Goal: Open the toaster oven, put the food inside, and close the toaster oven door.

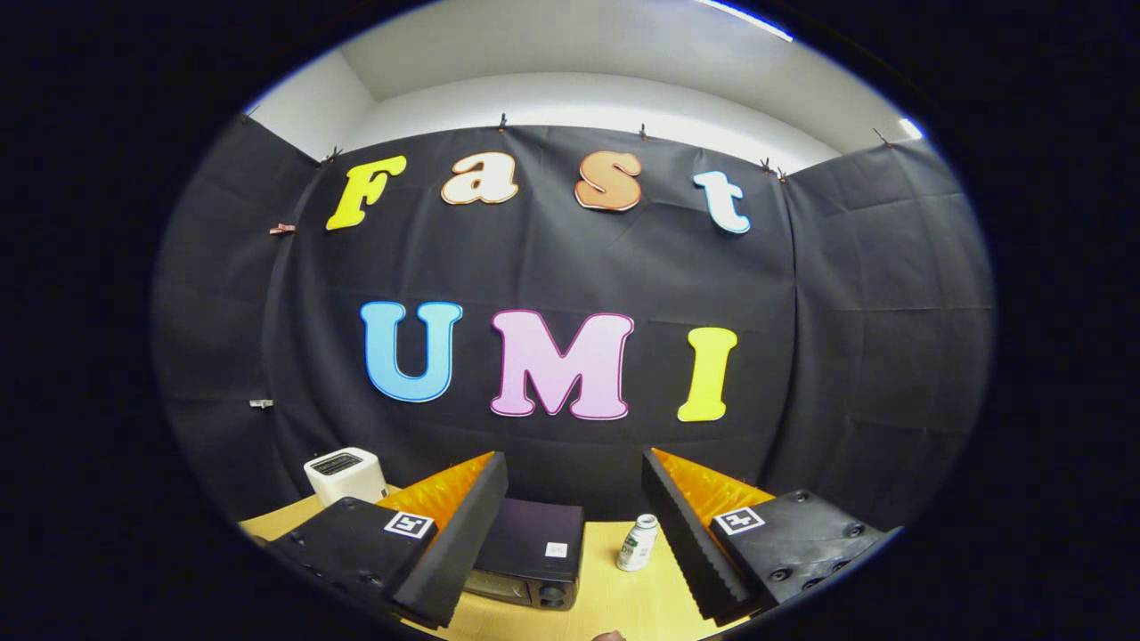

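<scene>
The claw (574, 534) rides high above the wooden surface (623, 596), its two fingers spread wide and pinching nothing. The black toaster oven (530, 552) sits between and below the fingers, toward the back edge of the surface by the booth wall, and you see it from above. Only a sliver of its front panel and a knob shows, so whether the door is down or up cannot be told, nor whether food lies inside. No food shows clearly; a small brownish thing (609, 636) at the near edge is too cut off to name. Before any reach, tilt the claw down until you can read the door and its handle. A white bottle with a green label (638, 542) stands just beside the oven, near the right finger; give it room. A white pop-up toaster (346, 474) stands at the back left corner, well apart.
</scene>
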`<state>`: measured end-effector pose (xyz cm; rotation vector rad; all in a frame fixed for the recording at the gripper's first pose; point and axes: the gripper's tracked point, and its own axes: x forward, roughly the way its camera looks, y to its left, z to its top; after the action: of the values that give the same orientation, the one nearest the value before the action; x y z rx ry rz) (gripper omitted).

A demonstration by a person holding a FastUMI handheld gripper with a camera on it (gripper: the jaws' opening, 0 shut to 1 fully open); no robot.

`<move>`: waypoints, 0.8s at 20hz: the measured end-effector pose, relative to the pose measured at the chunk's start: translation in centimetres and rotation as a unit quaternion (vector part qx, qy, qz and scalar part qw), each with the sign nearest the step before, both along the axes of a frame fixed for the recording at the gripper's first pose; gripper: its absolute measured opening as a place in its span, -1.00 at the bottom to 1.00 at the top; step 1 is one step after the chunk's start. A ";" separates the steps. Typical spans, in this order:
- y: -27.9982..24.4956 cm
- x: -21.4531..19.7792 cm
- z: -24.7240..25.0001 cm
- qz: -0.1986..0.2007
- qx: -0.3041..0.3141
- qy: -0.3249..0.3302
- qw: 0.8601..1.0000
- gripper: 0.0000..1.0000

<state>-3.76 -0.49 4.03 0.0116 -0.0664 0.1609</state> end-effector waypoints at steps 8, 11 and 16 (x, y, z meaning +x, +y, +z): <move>-4.1 -0.1 -1.1 -0.004 -0.006 0.014 1.000 0.96; -4.5 -0.2 -0.9 -0.006 0.005 0.016 1.000 0.96; -5.3 -0.4 -1.0 -0.011 0.011 0.019 1.000 0.96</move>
<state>-4.13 -5.74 3.07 0.0353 -0.0305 0.1372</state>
